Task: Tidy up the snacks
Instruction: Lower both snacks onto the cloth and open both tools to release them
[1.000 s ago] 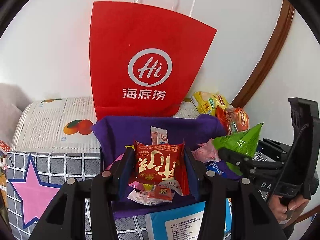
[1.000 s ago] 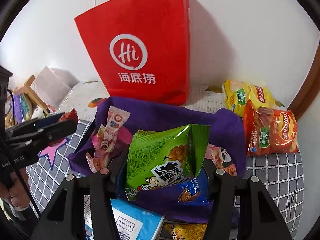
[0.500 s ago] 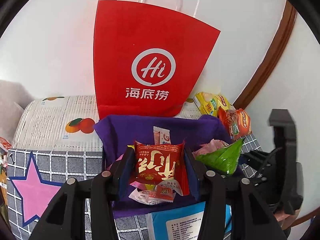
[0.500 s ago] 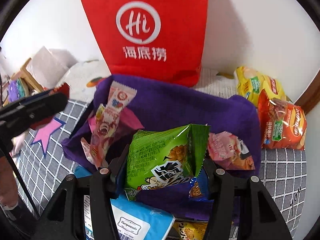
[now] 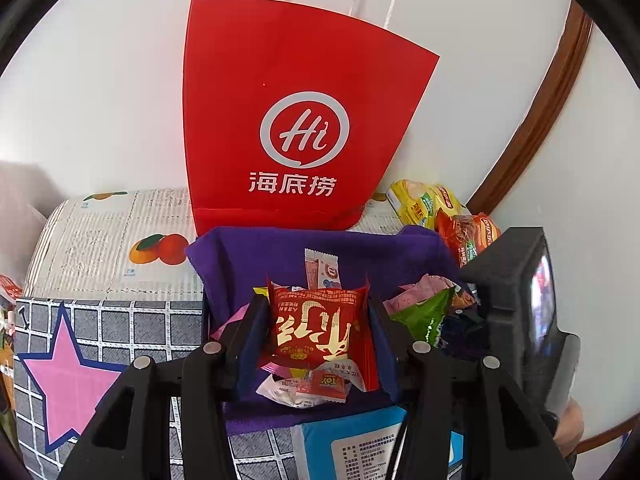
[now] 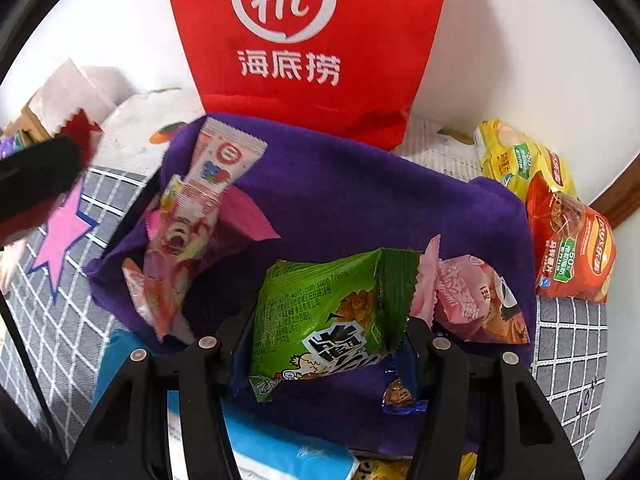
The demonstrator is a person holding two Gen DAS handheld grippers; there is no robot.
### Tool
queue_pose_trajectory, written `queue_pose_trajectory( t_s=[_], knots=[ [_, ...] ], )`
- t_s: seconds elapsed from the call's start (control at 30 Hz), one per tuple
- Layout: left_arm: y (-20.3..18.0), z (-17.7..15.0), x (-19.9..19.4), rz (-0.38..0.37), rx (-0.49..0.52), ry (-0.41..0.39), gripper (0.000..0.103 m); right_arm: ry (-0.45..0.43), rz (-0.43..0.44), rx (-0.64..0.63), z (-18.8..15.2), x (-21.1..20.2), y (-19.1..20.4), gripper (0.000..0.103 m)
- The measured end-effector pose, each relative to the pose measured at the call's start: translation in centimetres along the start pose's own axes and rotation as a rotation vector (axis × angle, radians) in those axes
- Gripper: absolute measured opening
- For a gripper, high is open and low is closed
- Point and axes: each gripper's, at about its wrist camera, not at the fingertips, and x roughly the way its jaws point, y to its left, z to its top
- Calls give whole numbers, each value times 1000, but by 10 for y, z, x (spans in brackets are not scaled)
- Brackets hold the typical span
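My left gripper (image 5: 316,312) is shut on a red snack packet (image 5: 316,328) with gold characters, held above the purple cloth basket (image 5: 256,256). My right gripper (image 6: 328,320) is shut on a green snack packet (image 6: 320,316), held over the same purple basket (image 6: 360,184). In the basket lie a long pink-and-white packet (image 6: 192,216), a pink packet (image 6: 468,292) and a blue packet (image 6: 400,392). The right gripper's black body (image 5: 516,304) shows at the right of the left wrist view, with the green packet (image 5: 424,312) beside it.
A red paper bag (image 5: 296,128) with a white Hi logo stands against the wall behind the basket. Yellow (image 6: 516,156) and orange (image 6: 572,248) chip bags lie right of the basket. A blue-and-white box (image 5: 360,444) sits in front. The checked cloth has a pink star (image 5: 60,364).
My right gripper has moved forward and down over the basket with the green packet. The left gripper has kept its hold on the red packet and barely shifted.
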Motion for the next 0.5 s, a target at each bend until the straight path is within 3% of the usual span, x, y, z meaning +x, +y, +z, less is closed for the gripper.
queue_pose_trajectory(
  t_s=[0.5],
  knots=[
    [2,-1,13,17,-16,34,47,65,32,-10,-3,28,3,61]
  ],
)
